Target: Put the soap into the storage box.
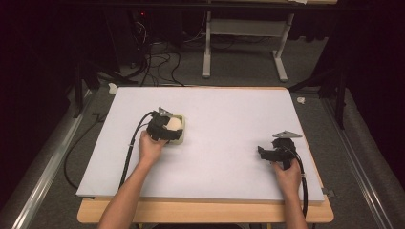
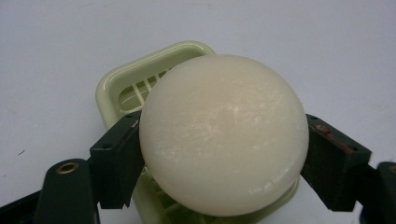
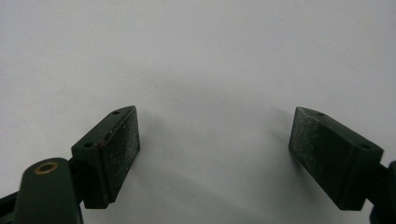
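A white table top (image 1: 229, 143) spreads under both arms, and everything else can be placed by the pale green soap dish (image 1: 181, 136) that sits on its left half. The dish is a rounded square tray with a slatted floor; in the left gripper view its rim (image 2: 154, 58) curves up behind the load and its slats show again below it. Held directly over this dish is a round, cream-white bar of soap (image 2: 224, 135), smooth and slightly glossy, which from the high view appears as a pale dome (image 1: 174, 124) at the dish's centre. Whether the soap's underside touches the slats or hangs just above them is hard to judge, since the bar hides the contact. The left gripper (image 1: 163, 128) lies over the near-left part of the dish, with the person's left hand (image 1: 150, 148) just on the near side of it and a black cable trailing back toward the table's edge. Its two black jaws press against opposite flanks of the soap, pinching it firmly between the pads (image 2: 119, 154). Well apart from the dish, far to its right and a little nearer the person, the right gripper (image 1: 274, 152) rests low over bare table in the right hand (image 1: 288, 174). Its jaws stand spread wide, the pads (image 3: 121, 149) facing each other with nothing but white surface between them.
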Tool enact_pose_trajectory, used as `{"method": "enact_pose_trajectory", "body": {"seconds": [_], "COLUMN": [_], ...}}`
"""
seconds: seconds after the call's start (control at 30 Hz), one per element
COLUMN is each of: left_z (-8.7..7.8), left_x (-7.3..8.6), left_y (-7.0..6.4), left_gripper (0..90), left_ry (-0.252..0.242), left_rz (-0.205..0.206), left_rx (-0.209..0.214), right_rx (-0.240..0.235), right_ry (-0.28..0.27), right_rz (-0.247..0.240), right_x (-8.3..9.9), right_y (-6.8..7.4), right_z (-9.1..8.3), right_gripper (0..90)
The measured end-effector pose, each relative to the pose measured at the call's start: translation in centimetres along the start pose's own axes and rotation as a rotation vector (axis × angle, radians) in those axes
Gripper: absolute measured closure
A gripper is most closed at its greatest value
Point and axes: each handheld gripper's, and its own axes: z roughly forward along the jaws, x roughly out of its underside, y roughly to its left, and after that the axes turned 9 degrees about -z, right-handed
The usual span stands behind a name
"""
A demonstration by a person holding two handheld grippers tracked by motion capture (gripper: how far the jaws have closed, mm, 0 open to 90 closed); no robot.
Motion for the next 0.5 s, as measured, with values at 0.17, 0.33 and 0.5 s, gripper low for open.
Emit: {"method": "enact_pose_trajectory", "body": {"seconds": [0.17, 0.33, 0.5], "left_z": [0.31, 0.46, 0.63], "left_x": [0.08, 0.08, 0.12], "left_y": [0.27, 0.5, 0.51], "left_gripper": [23.2, 23.2, 23.2], "left_ry": [0.013, 0.015, 0.02], "left_rz": [-0.007, -0.016, -0.016], "left_rx": [-0.012, -0.007, -0.013], "right_rx": [0.0, 0.0, 0.0], "right_ry": [0.0, 0.0, 0.0], "right_rz": [0.0, 0.0, 0.0], "right_x": [0.0, 0.0, 0.0], "right_y": [0.0, 0.0, 0.0], "right_z": [0.0, 0.0, 0.0], "right_gripper": [16.7, 16.7, 16.7]}}
